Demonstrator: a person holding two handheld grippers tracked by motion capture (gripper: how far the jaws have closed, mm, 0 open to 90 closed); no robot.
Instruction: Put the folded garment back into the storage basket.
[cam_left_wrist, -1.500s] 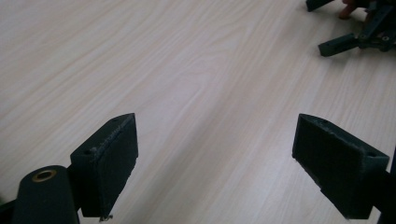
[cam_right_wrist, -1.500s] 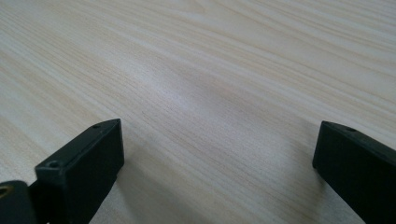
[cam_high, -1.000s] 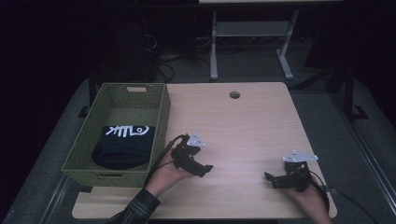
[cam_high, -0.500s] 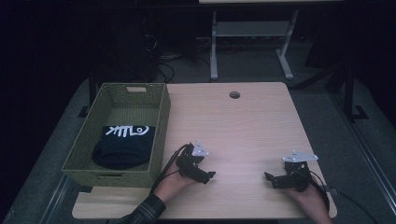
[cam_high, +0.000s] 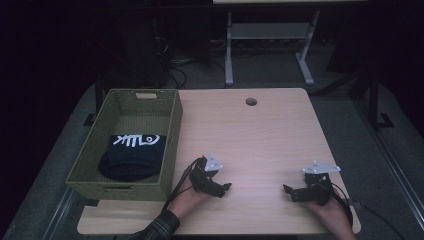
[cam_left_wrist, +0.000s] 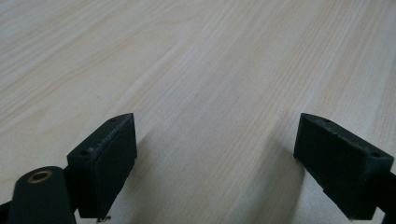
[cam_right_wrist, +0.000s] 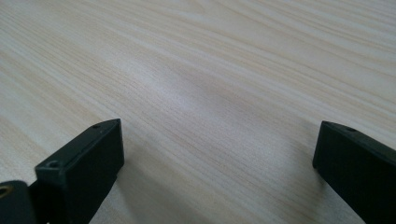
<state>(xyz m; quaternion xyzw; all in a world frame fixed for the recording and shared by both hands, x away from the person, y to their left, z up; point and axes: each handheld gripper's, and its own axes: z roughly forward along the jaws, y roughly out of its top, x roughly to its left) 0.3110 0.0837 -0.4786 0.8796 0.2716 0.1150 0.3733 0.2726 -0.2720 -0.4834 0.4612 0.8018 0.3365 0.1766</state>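
Observation:
A dark folded garment (cam_high: 131, 157) with a white fish-bone print lies inside a green woven basket (cam_high: 173, 131) at the table's left side. My left gripper (cam_high: 220, 189) rests low on the wooden table (cam_high: 250, 135) just right of the basket's front corner. In the left gripper view it (cam_left_wrist: 215, 144) stands open over bare wood, with nothing between the jaws. My right gripper (cam_high: 292, 192) sits near the front right of the table. Seen in the right gripper view, it (cam_right_wrist: 217, 154) is also open and empty.
A round cable hole (cam_high: 251, 101) sits near the table's far edge. Behind the table stands a metal frame (cam_high: 265, 45) on a dark floor. Cables trail from both grippers toward the front edge.
My left gripper has moved away from the basket, back toward the front edge and a little right, and has settled lower on the table. The right gripper has stayed put.

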